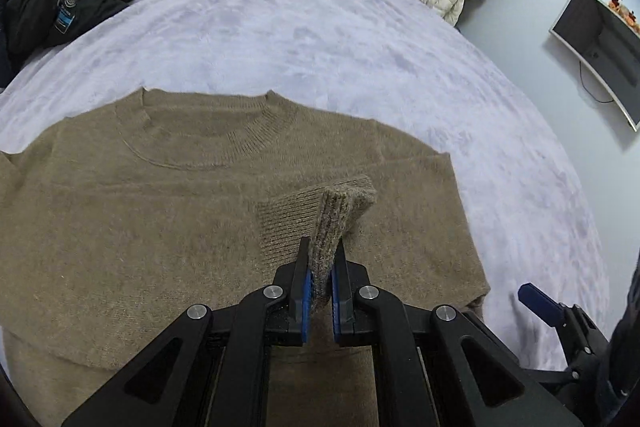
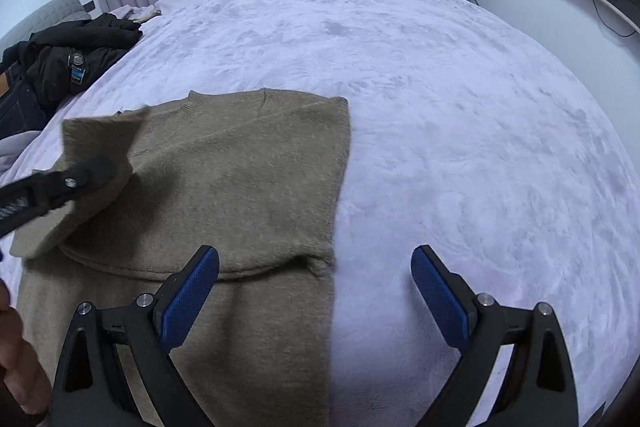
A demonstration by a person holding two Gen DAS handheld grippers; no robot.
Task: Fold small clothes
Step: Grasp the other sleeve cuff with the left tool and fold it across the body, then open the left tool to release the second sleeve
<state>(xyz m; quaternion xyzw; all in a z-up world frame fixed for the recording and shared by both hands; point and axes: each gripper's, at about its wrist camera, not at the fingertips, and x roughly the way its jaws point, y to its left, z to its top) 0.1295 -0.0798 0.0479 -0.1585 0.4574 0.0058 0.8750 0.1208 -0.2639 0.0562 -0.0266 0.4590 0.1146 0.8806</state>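
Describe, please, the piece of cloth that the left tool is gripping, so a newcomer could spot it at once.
On the pale lilac bed lies a tan knitted sweater, neckline away from the camera. Held above its chest is the ribbed sleeve cuff, pinched in the left tool. Unlike the flat knit around it, it is ribbed and stands lifted.

Bare lavender bedspread (image 2: 460, 131) open right of and beyond the tan sweater (image 2: 240, 179), black jacket heap (image 2: 76, 55) blocking the far-left corner
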